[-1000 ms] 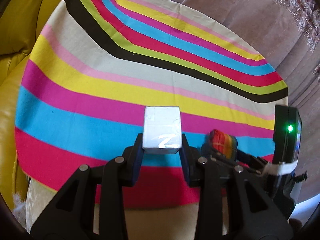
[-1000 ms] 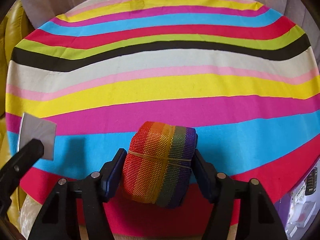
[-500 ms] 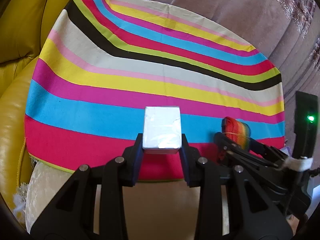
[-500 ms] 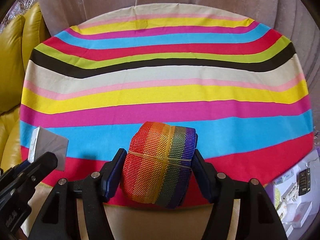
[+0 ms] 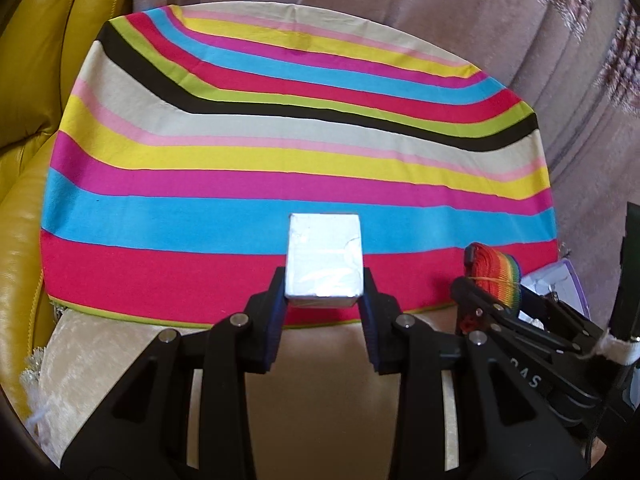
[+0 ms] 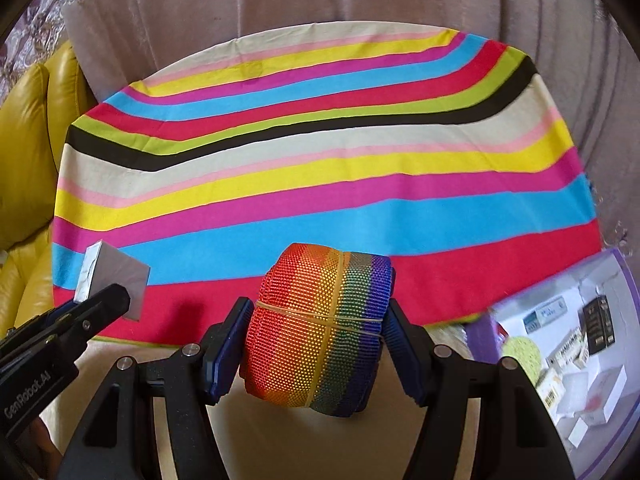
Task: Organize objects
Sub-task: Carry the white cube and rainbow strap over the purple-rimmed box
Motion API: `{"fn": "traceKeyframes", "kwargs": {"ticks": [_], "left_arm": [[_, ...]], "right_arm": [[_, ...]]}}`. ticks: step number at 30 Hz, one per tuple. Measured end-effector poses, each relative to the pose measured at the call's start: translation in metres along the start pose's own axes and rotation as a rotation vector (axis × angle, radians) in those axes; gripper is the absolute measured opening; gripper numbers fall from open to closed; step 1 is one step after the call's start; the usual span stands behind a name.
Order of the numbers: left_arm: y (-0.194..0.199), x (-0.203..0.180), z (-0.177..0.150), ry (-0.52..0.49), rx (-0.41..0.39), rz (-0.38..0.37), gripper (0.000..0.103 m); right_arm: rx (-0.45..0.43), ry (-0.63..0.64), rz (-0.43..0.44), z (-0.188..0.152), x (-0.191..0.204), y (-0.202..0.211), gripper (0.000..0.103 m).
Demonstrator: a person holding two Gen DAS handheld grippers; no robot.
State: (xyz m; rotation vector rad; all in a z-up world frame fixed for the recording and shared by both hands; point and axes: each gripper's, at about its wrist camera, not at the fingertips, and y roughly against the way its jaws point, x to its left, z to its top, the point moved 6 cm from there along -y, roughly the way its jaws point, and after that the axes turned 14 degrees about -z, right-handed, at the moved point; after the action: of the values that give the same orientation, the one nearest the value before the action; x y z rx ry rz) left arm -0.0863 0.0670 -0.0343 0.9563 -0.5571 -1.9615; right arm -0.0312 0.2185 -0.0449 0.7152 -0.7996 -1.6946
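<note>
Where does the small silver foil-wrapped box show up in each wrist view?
Left wrist view: silver foil-wrapped box sits centre frame, clamped between the left tongs.
Right wrist view: same box at the far left edge, behind the left tongs' tip.
Shared landmark: the round striped cloth, whose red near band lies behind the box in both.

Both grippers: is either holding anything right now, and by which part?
Left gripper clamps the silver box by its two side faces, near its lower end. Right gripper clamps the rainbow webbing roll across its two flat ends.
</note>
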Motion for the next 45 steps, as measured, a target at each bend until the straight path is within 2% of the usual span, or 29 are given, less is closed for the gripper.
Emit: {"fn": "traceKeyframes", "kwargs": {"ticks": [21, 28, 40, 45], "left_arm": [[-0.025, -0.079, -0.018, -0.143, 0.073, -0.073, 0.038], [-0.039, -0.115, -0.021, -0.194, 0.101, -0.130, 0.038], [-0.073, -0.208, -0.033, -0.318, 0.176, -0.262, 0.038], [-0.095, -0.244, -0.043, -0.363, 0.235, -0.306, 0.038]], "right_arm": [[-0.008, -0.131, -0.026, -0.028, -0.095, 0.032, 0.065], [0.007, -0.195, -0.090, -0.042, -0.149, 0.035, 0.065], [0.009, -0.343, -0.293, -0.066, -0.274, 0.042, 0.066], [0.032, -0.337, -0.349, -0.074, -0.295, 0.029, 0.066]]}}
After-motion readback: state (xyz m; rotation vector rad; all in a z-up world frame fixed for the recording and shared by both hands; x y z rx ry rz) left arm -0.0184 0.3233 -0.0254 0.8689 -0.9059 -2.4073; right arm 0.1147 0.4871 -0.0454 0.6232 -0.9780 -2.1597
